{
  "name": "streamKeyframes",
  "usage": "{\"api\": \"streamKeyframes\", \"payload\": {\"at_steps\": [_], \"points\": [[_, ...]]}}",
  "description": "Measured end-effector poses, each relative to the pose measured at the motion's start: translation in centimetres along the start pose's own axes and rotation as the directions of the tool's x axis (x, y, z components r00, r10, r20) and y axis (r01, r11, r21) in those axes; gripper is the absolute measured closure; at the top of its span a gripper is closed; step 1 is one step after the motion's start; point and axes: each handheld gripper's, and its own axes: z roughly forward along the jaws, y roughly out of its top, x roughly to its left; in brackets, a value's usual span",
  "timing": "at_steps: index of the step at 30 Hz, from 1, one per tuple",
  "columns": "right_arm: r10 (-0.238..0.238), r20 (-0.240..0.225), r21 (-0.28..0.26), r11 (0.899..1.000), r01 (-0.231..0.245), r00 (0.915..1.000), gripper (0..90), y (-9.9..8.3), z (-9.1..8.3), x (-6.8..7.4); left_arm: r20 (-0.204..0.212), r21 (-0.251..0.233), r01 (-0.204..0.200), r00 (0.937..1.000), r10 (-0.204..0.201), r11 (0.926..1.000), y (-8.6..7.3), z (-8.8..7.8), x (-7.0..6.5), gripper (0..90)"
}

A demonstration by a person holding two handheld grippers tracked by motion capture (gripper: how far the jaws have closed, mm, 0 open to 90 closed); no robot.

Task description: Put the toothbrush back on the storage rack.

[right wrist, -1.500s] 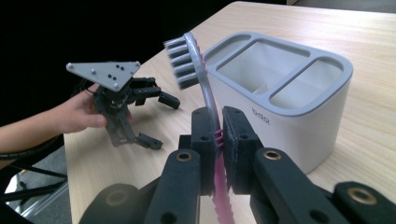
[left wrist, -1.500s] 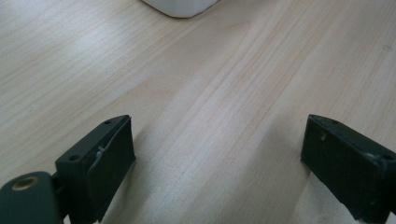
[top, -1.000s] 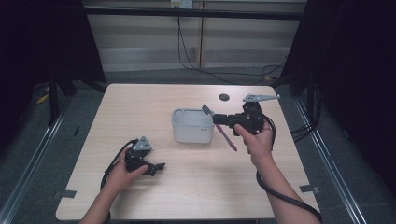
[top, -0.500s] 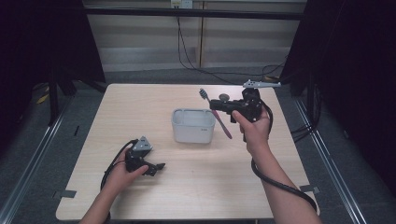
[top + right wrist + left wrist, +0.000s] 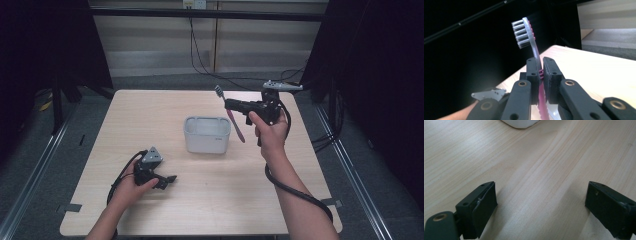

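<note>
1. Above the table [image 5: 150, 115], the high view shows the right gripper [image 5: 231, 104] raised in the air beside the far right rim of a white tub [image 5: 207, 134], its jaws clamped on a pink toothbrush [image 5: 233, 120]. The brush hangs tilted, bristles up and away, handle slanting down just beside the tub's right wall. The right forearm reaches up from the bottom edge, wrist cocked so the gripper points leftward. The left gripper [image 5: 169, 179] rests low on the near left part of the table, held in the left hand [image 5: 131, 184], well apart from the tub.

2. Along the left gripper view, the two black jaws stand wide apart with nothing between them, just over bare wood; a corner of the tub [image 5: 520, 123] peeks in at the top.

3. Close up in the right gripper view, the jaws pinch the toothbrush [image 5: 534, 47] at its neck, bristles pointing left, pink handle running down between them.

4. Judged from this, the step in hand is carrying the brush to the tub. The next move calls for shifting it over the opening, tipping it more upright, lowering the handle inside, then releasing.
</note>
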Motion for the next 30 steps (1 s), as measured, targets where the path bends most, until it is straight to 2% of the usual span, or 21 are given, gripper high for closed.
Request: {"api": "streamKeyframes", "payload": {"at_steps": [14, 23, 30], "points": [[-0.028, -0.014, -0.014, 1.000, 0.028, 0.9995, 83.6, 0.5, 1.3, 0.0, 0.002, 0.003, -0.006, 1.0000, 0.006, 1.0000, 0.0, 0.0, 0.1, 9.7], [-0.026, -0.022, -0.023, 0.999, 0.026, 0.9994, 83.6, 1.0, 1.9, -0.2, 0.003, 0.000, -0.004, 1.0000, 0.004, 1.0000, 0.0, 0.0, 0.0, 9.7], [0.000, -0.027, -0.048, 0.999, -0.001, 0.9996, 83.6, 1.2, 2.3, -0.7, 0.003, 0.001, -0.004, 1.0000, 0.004, 1.0000, 0.0, 0.0, 0.0, 9.7]]}}
